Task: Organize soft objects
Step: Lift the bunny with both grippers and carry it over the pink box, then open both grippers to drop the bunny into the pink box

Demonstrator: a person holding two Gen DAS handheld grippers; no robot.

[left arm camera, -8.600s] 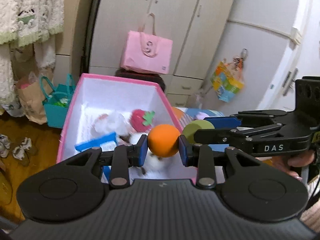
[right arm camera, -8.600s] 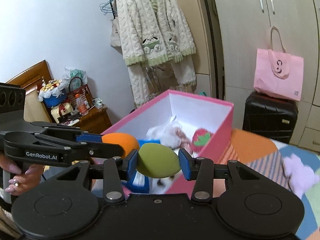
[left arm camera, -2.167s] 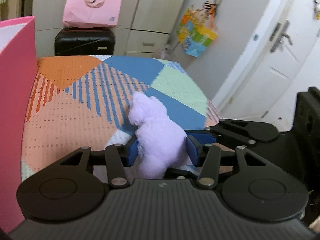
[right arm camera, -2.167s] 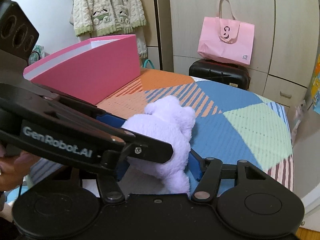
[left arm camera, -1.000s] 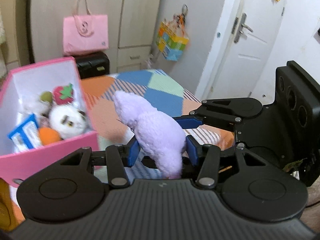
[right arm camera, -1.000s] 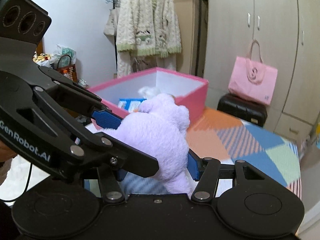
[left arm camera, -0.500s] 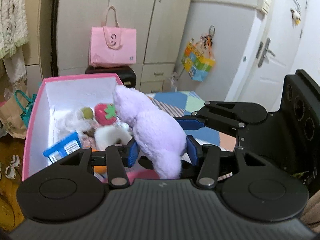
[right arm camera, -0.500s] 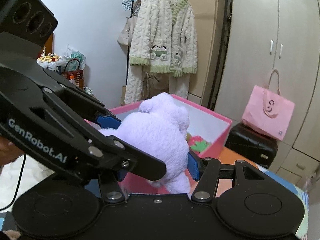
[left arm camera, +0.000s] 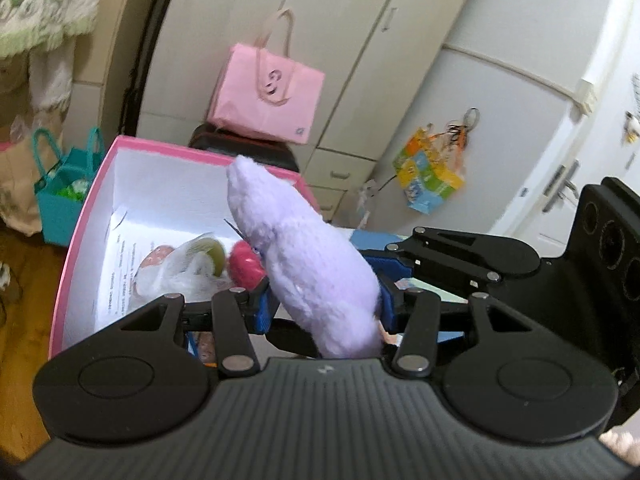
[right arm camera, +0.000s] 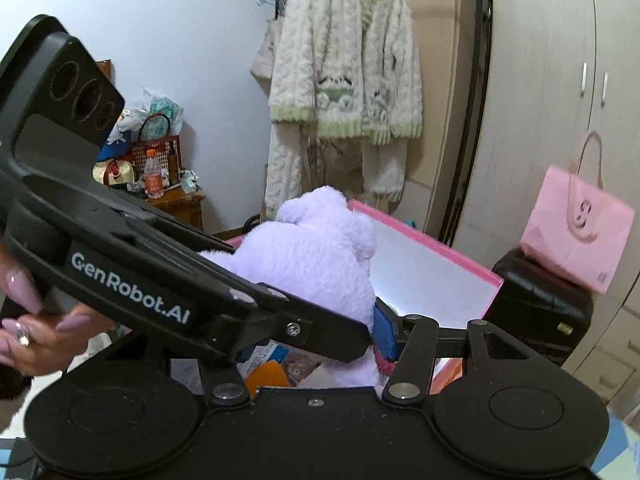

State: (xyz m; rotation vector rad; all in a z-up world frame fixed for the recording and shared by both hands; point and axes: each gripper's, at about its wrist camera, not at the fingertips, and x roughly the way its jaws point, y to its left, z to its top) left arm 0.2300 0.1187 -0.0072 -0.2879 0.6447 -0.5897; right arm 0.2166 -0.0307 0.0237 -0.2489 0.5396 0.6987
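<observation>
A fluffy lilac plush toy (left arm camera: 316, 276) is held above the open pink cardboard box with a white lining (left arm camera: 120, 184), clamped from two sides at once. In the left wrist view the left gripper (left arm camera: 324, 308) is seen pressed onto the lower part of the toy, its blue pads sunk into the pile on either side; the jaws stand partly apart, only as wide as the toy's body. The right gripper (right arm camera: 308, 332) is likewise closed on the same toy, and its jaws have just been drawn a little closer, with the plush between them; only its right-hand blue pad (right arm camera: 384, 332) can be seen, the other being hidden behind the left gripper's black arm.

The long axis of the toy runs away from the left camera and upward, tilted toward the left of that view, its narrower rounded end (left arm camera: 244, 176) pointing at the far wall of the box. Below it, inside the box, a crumpled clear plastic bag (left arm camera: 188, 268), a green ball (left arm camera: 214, 254) and a red soft strawberry (left arm camera: 244, 266) are lying. A pink paper carrier bag (left arm camera: 268, 96) is set on a black suitcase (right arm camera: 540, 304) behind the box. A hand with pale pink nails (right arm camera: 36, 332) is seen at the left gripper's handle.
</observation>
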